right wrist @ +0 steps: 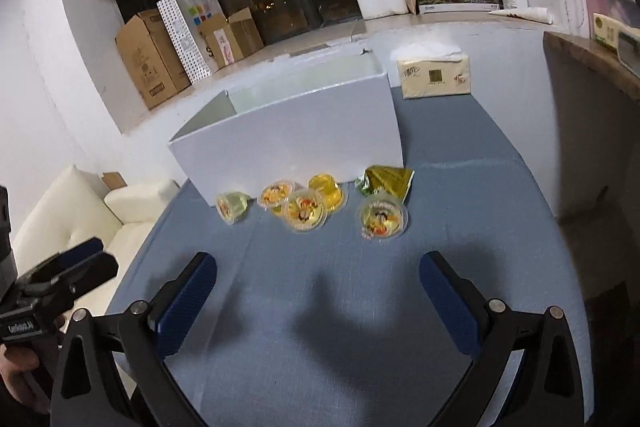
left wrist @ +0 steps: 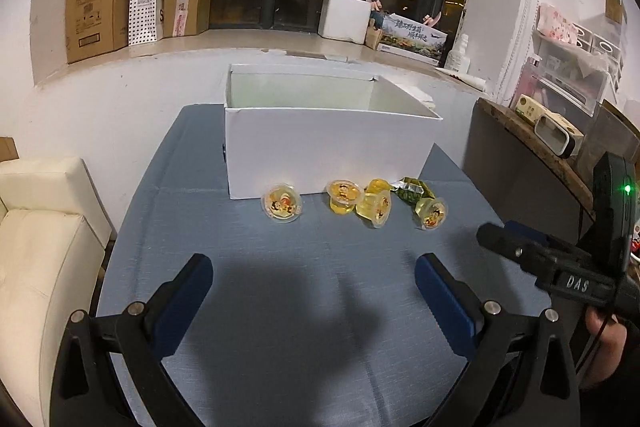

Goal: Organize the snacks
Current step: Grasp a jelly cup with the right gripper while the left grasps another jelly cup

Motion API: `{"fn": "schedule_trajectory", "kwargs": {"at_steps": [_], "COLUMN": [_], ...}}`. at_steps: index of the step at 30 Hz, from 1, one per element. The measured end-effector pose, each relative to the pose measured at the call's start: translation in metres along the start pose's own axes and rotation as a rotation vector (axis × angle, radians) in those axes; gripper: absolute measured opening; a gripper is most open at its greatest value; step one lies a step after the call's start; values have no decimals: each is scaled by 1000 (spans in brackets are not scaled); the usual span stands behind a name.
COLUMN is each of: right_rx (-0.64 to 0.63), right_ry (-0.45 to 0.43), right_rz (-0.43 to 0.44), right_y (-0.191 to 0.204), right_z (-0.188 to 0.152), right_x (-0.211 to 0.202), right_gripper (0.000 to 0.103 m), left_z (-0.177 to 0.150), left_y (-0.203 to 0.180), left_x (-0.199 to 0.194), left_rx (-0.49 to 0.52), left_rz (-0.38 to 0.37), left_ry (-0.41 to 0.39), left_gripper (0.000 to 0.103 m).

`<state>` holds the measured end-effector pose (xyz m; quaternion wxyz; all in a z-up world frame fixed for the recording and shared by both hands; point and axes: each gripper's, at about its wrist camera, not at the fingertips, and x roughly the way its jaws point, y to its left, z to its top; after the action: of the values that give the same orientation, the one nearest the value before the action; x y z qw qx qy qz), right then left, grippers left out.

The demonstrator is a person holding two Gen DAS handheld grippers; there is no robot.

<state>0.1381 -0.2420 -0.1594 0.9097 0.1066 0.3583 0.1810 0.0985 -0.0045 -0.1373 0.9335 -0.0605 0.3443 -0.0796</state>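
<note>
Both grippers, left gripper and right gripper, hover with jaws wide apart, empty; the right one reads "DAS". Jelly cups and a green packet lie before the white box.

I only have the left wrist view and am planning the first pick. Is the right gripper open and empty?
Observer: Yes. The right gripper is open, with nothing between its fingers.
Operator: What is the pale thing beyond the white box, on its right?
Observer: A tissue pack, lying on the table behind the box's right corner.
Operator: Is the green snack packet clear of the jelly cups?
Observer: Not clearly. In the right wrist view it lies just behind the rightmost jelly cup, and no gap shows between them.
</note>
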Motion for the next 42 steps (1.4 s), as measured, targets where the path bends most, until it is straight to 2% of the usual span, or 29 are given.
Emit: {"fn": "schedule_trajectory", "kwargs": {"at_steps": [6,14,19,21,23,24,25,26,33,35,42], "right_rx": [-9,-27,-21,-17,-13,-17,-33,-29,-10,11,23], "right_ry": [25,95,134,152,184,186,170,178,153,143,65], "right_rz": [-53,-145,-161,-160,-176,-190,-200,-188,-184,-138,-85], "right_y": [-5,-21,-30,-31,-34,-34,-33,-34,-35,-33,-16], "right_z": [10,23,27,26,24,23,23,22,19,16,9], "right_x": [21,70,95,103,111,113,112,113,100,89,46], "right_gripper": [103,103,103,98,79,74,65,51,51,51,51], "left_z": [-1,-4,-9,-10,-12,-13,-14,-14,-12,-5,23], "left_y": [1,1,3,4,7,8,9,9,14,17,23], "left_x": [4,3,7,10,14,15,17,18,35,45,96], "left_rx": [7,14,11,13,6,2,-1,-2,-2,-7,-28], "left_rz": [10,22,26,23,25,25,26,27,33,41,67], "left_ry": [7,10,28,39,51,54,59,62,82,86,127], "left_gripper": [103,103,103,103,103,103,103,103,103,103,103]}}
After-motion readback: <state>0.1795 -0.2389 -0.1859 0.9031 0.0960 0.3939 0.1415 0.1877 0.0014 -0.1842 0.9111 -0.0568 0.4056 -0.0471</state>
